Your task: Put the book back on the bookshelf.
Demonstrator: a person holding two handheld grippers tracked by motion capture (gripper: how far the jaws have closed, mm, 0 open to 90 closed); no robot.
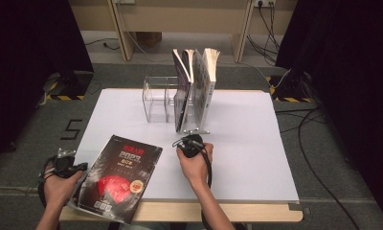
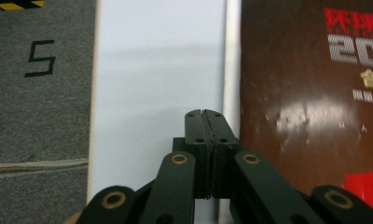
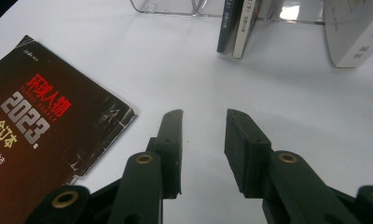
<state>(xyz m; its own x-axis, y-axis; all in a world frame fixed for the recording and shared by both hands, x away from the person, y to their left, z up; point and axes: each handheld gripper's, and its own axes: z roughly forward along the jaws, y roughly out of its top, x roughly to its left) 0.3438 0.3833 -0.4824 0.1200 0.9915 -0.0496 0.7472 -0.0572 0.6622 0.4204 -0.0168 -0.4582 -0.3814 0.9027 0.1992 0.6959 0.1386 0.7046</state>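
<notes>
A recording lab is indicated: black curtains (image 1: 31,43), hazard-taped stands (image 1: 65,96), trailing cables (image 1: 319,143), numbered carpet (image 1: 72,128), white-covered bench (image 1: 256,143).

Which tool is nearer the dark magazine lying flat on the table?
Left. The left tool, jaws shut, sits right beside the dark magazine at its left edge. The right tool, jaws open, rests on the white sheet off the magazine's right, a clear gap away.
</notes>
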